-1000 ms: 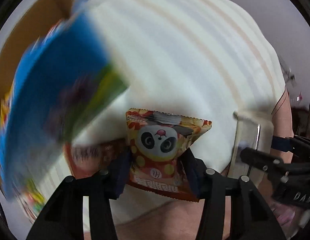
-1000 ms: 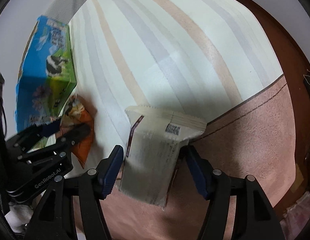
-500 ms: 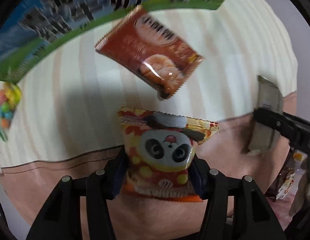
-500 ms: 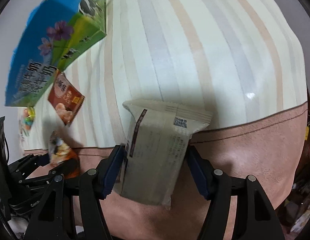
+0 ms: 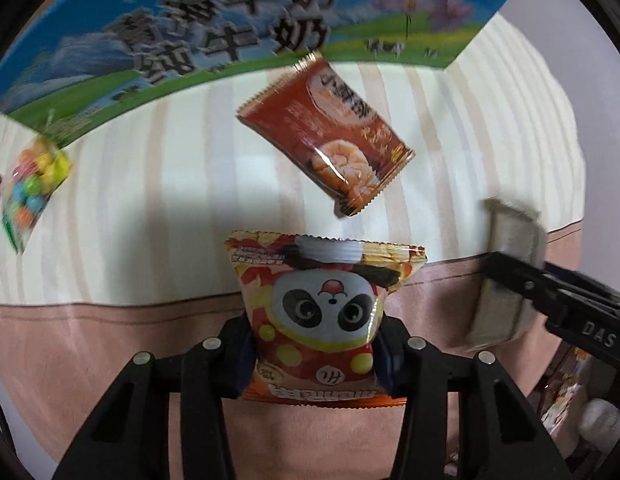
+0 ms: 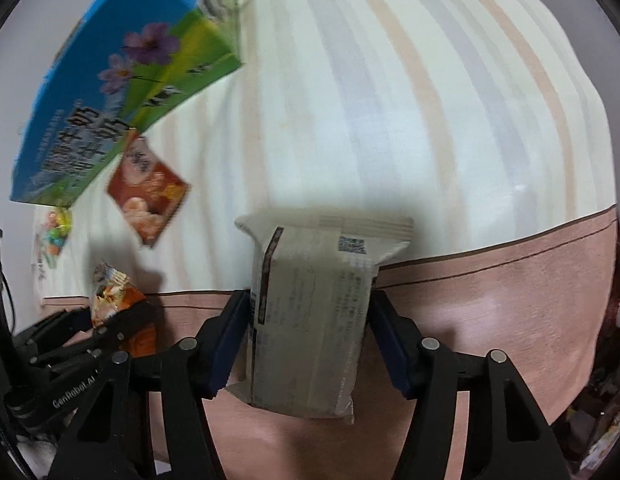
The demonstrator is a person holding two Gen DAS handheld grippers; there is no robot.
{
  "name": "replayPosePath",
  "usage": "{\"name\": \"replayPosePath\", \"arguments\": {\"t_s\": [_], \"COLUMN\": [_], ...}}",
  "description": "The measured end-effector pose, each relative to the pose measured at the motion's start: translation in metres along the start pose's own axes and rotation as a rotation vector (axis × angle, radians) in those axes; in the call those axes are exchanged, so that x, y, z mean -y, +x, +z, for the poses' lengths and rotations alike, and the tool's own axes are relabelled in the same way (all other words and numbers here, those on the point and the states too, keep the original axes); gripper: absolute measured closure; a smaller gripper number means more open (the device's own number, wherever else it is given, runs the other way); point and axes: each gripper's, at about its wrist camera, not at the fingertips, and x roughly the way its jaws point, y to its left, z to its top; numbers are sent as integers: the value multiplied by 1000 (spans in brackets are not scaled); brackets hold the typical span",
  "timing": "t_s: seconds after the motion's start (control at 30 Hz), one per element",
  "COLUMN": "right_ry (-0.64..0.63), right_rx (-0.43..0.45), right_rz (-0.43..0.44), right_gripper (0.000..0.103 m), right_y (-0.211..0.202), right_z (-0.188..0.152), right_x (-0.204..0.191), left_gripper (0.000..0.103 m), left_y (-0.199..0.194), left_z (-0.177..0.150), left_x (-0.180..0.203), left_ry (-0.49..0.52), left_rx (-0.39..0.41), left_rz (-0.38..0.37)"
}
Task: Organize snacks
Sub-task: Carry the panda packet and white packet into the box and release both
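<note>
My left gripper (image 5: 315,354) has its jaws clamped on a small orange and yellow foil snack packet printed with a panda face (image 5: 323,312); they have just been closing further on it. My right gripper (image 6: 306,344) has its jaws clamped on a pale grey paper-look snack packet with a barcode (image 6: 310,320), and they too have just been closing. Both packets hang above the pink border at the near edge of the cream striped cloth on the tabletop (image 6: 389,100). Further in on the cloth lies a red-brown glossy snack packet (image 5: 329,136), just beside a blue and green milk carton box (image 5: 230,32). A clear bag of coloured candies (image 5: 34,184) lies near the left edge.
</note>
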Motion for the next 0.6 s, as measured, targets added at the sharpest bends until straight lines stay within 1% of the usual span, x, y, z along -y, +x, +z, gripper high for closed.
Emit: {"name": "replayPosePath", "arguments": {"t_s": [0.07, 0.13, 0.23, 0.27, 0.3, 0.37, 0.4, 0.43, 0.47, 0.5, 0.6], "right_ry": [-3, -4, -40, -50, -61, -95, -112, -132, -143, -159, -209], "right_rx": [-5, -11, 14, 25, 36, 68, 82, 107, 122, 134, 175], "right_rz": [45, 110, 166, 181, 198, 226, 233, 241, 250, 259, 276], "right_gripper": [40, 40, 40, 42, 43, 43, 43, 43, 43, 43, 43], "right_y": [-2, -5, -22, -29, -37, -62, -72, -88, -98, -107, -138], "right_z": [2, 7, 19, 23, 28, 37, 41, 46, 50, 55, 76], "right_x": [-13, -28, -53, -59, -65, -78, -82, -85, -89, -94, -111], "left_gripper": [59, 59, 59, 59, 59, 59, 59, 60, 59, 59, 59], "left_y": [-12, -31, -62, -71, -87, -107, -123, -133, -143, -164, -198], "left_z": [-2, 0, 5, 7, 10, 14, 21, 28, 33, 41, 61], "left_x": [-2, -7, -19, -23, -26, -35, -33, -41, -40, -44, -52], "left_ry": [-6, -22, -54, -67, -78, -96, -103, -111, -119, -126, -136], "left_rx": [20, 46, 101, 120, 150, 192, 226, 248, 270, 298, 350], "left_rz": [-7, -25, -48, -56, -72, -85, -101, -105, -112, -138, -161]}}
